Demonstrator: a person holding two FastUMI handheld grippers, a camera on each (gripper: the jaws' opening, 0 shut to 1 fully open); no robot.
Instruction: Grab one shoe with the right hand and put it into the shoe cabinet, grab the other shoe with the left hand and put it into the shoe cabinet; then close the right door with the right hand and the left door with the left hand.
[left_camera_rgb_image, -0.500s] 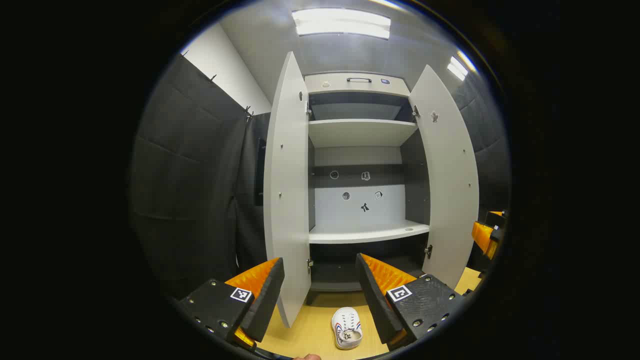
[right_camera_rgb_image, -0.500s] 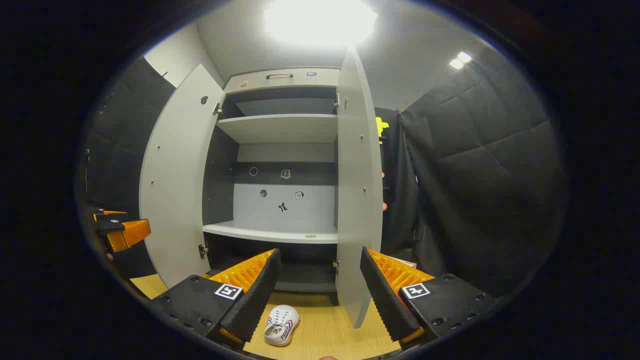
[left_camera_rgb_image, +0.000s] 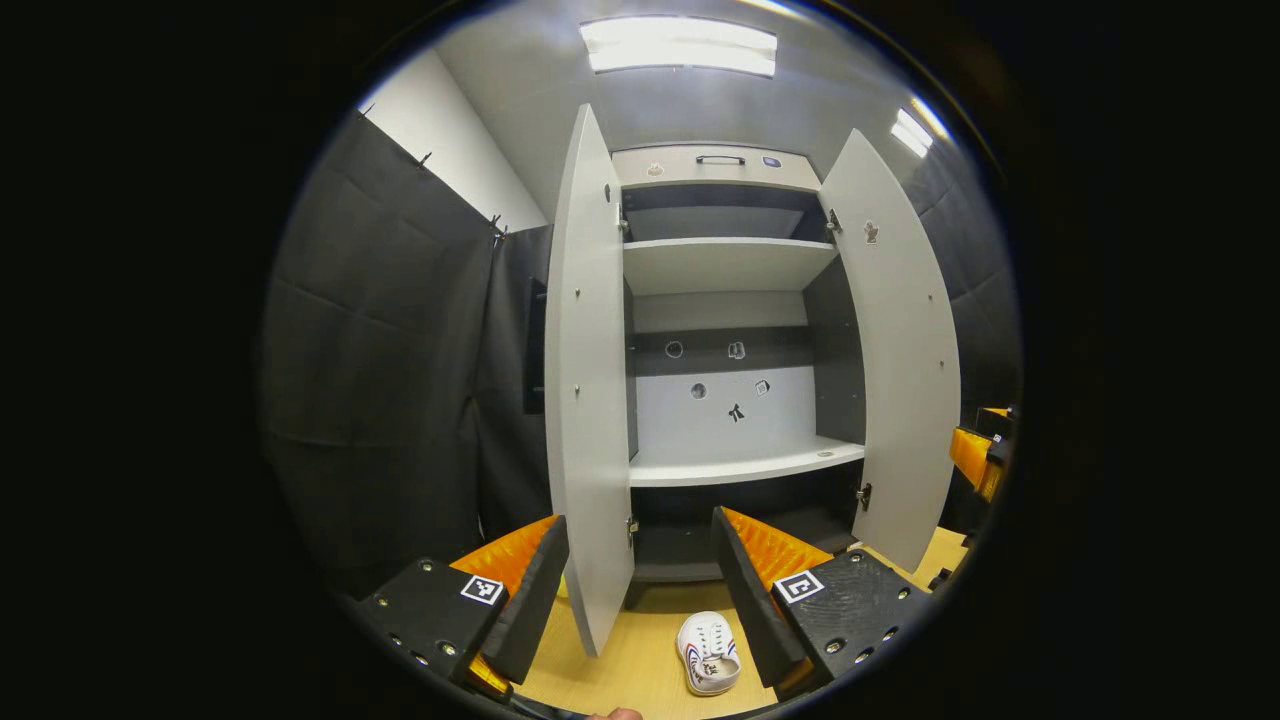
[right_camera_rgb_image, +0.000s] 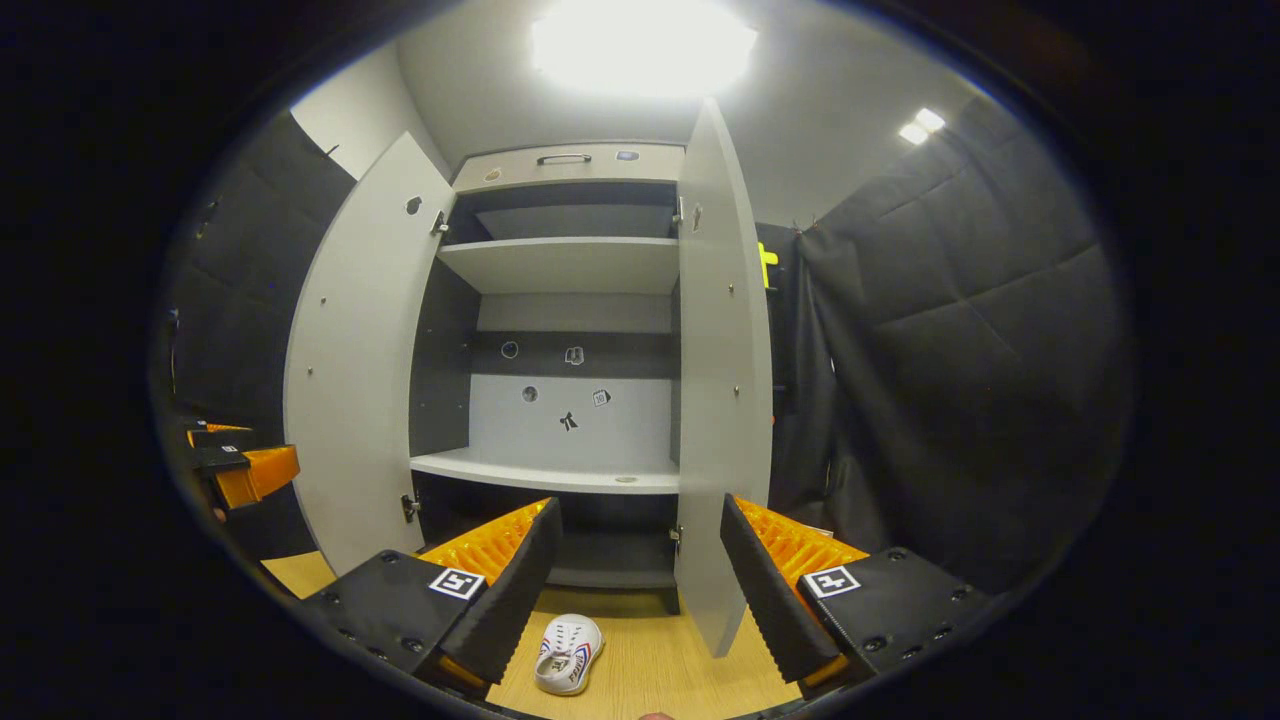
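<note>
White shoe (left_camera_rgb_image: 709, 654), red-and-blue stripes; grey cabinet (left_camera_rgb_image: 720, 265)

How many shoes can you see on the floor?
1. A white shoe lies on the wooden floor in front of the open cabinet, seen in the right gripper view too. The task's other shoe may be hidden behind the gripper fingers.

Cabinet mouth: the shoe cabinet (left_camera_rgb_image: 735, 330) stands wide open, both shelves bare, clear run in between the doors.
Left door (left_camera_rgb_image: 590, 380): swung out toward the camera, edge-on, walling off that side.
Right door (right_camera_rgb_image: 722, 380): same story, edge-on, narrowing the approach.
Floor (right_camera_rgb_image: 650, 660): one white shoe (right_camera_rgb_image: 568, 640) lies in front of the cabinet base, open wood around it.
Sides: dark padded booth walls close in beyond each door.
</note>
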